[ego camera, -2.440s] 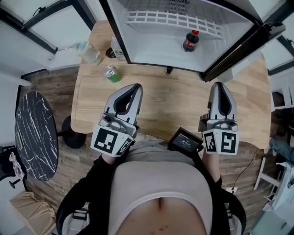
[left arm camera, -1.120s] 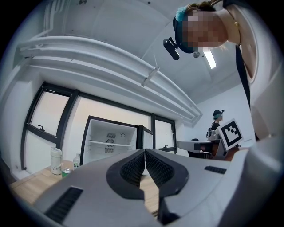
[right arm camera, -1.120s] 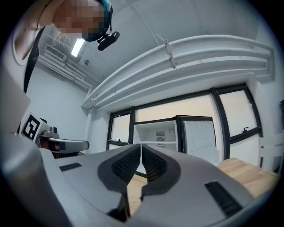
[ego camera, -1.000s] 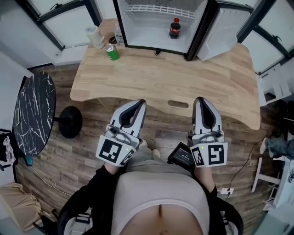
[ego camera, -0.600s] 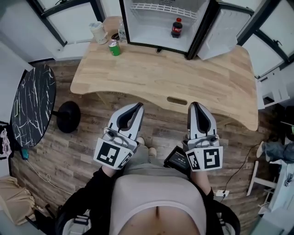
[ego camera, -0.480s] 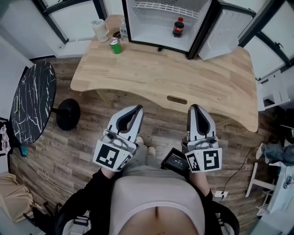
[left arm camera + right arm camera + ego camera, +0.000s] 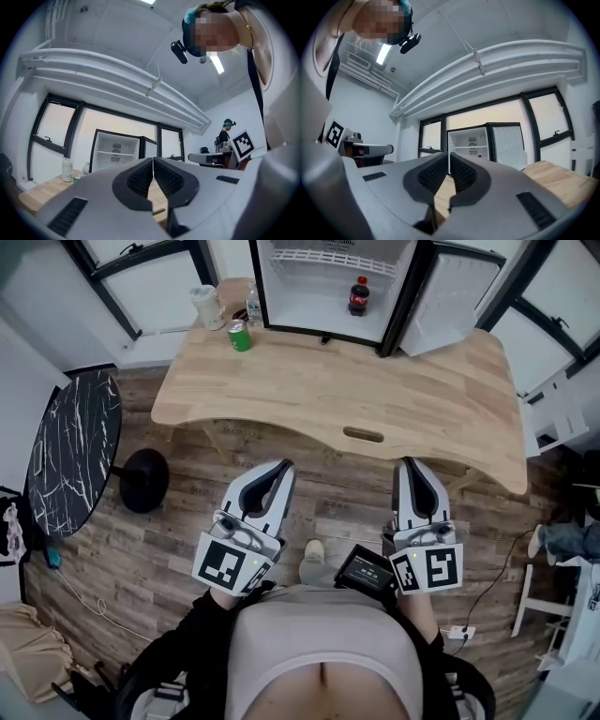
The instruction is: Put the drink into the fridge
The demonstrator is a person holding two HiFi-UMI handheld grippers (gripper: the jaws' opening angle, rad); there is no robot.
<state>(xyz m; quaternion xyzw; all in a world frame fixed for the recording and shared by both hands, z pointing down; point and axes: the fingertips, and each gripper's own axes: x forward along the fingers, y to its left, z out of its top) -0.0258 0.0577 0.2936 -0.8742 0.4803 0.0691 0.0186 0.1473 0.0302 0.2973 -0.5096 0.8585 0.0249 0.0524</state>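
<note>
The cola bottle (image 7: 359,296) stands inside the open fridge (image 7: 319,313), far ahead of both grippers. A green can (image 7: 240,336) sits on the wooden table (image 7: 375,390) just outside the fridge's left wall, well ahead of the left gripper (image 7: 284,465), with a pale cup (image 7: 207,307) beyond it. The fridge door (image 7: 441,298) swings out ahead of the right gripper (image 7: 411,462). Both grippers hang short of the table's near edge, over open plank floor (image 7: 328,498). Each has its jaws pressed together on nothing. The fridge's top is cut off in the head view. In the gripper views its contents are too small to make out.
</note>
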